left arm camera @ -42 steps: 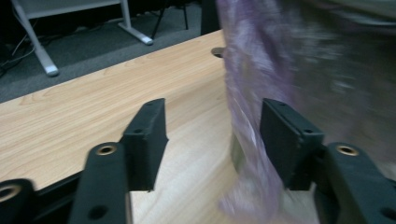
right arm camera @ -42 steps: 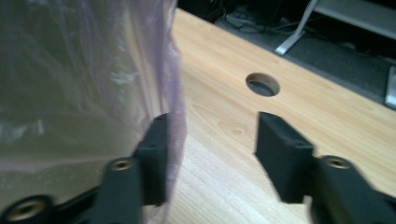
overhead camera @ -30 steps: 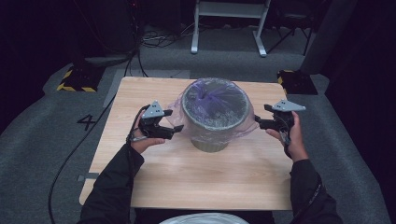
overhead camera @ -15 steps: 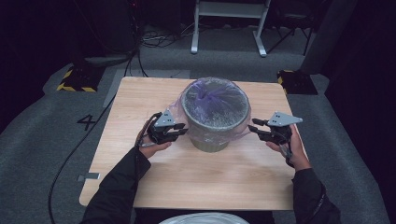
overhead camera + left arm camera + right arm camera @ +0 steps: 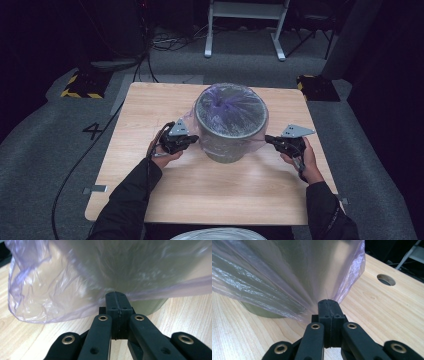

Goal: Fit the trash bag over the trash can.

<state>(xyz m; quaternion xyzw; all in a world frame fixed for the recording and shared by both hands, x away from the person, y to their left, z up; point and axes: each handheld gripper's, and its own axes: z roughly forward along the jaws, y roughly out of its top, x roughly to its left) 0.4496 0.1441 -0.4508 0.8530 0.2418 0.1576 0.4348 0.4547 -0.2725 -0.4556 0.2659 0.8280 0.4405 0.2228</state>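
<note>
The grey bin (image 5: 230,125) stands upright near the middle of the counter (image 5: 150,190), its purple plastic liner (image 5: 227,102) stretched over the rim and hanging down the outside. A second ago both grippers hovered higher beside the bin with their fingers parted; now both sit lower, close to the counter, and both have just been closing.

On the bin's left, the left gripper (image 5: 116,302) has its fingers (image 5: 111,305) pressed flat together with the liner's lower hem pinched between them — the film pulls taut from the tips. On the bin's right, the right gripper (image 5: 329,308) is clamped the same way on the opposite hem, the plastic fanning out from its fingers (image 5: 324,311).

With both sides of the liner gripped, the skirt looks ready to be drawn down or snugged around the bin — too hard a tug could tear the film
</note>
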